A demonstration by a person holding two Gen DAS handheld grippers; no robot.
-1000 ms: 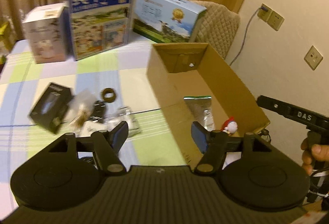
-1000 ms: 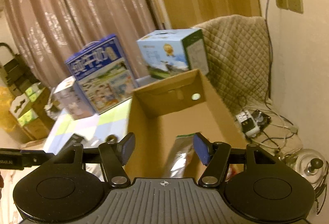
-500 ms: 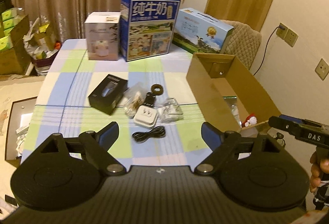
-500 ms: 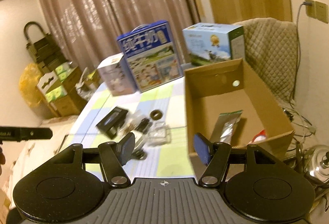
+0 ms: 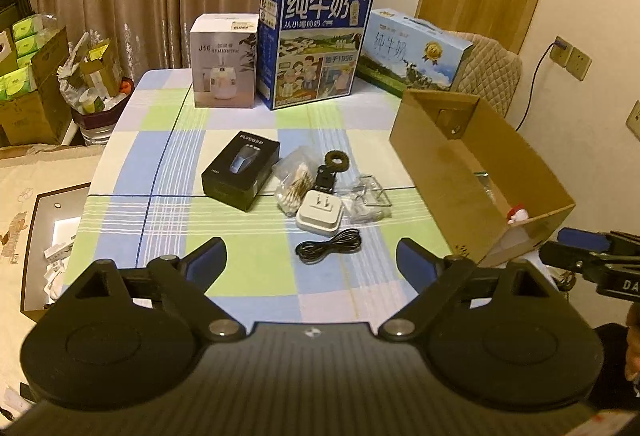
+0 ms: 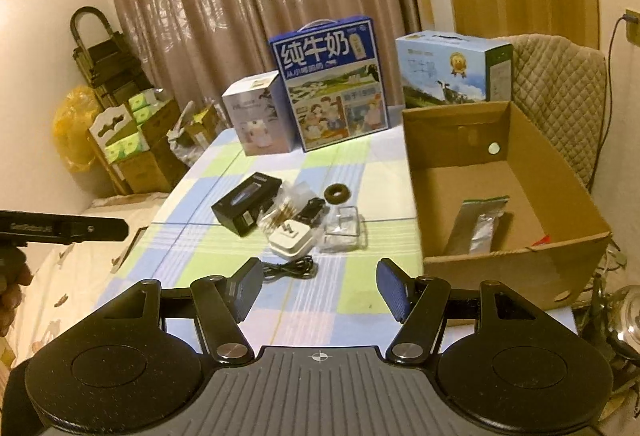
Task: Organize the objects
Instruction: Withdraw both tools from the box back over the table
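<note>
An open cardboard box (image 5: 436,163) (image 6: 516,268) stands at the table's right edge, with a silver foil pouch (image 6: 478,222) and a small red-and-white figure (image 5: 516,213) inside. Left of it lies a cluster: a black product box (image 5: 242,169) (image 6: 246,201), a bag of cotton swabs (image 5: 294,181), a white plug adapter (image 5: 320,215) (image 6: 290,238), a coiled black cable (image 5: 328,246) (image 6: 290,270), a dark ring (image 5: 336,157) (image 6: 336,192) and a clear plastic case (image 5: 368,193) (image 6: 344,226). My left gripper (image 5: 311,258) and right gripper (image 6: 319,290) hover open and empty over the table's near edge.
A white appliance box (image 5: 224,61), a blue milk carton (image 5: 316,39) and a light-blue carton (image 5: 414,53) line the table's far edge. A quilted chair (image 6: 560,91) stands behind the cardboard box. Stacked cartons (image 5: 28,75) crowd the floor at the left.
Both grippers have pulled back and up from the cardboard box to the table's near edge. The left gripper's jaws have opened wider. The whole cluster has come into view.
</note>
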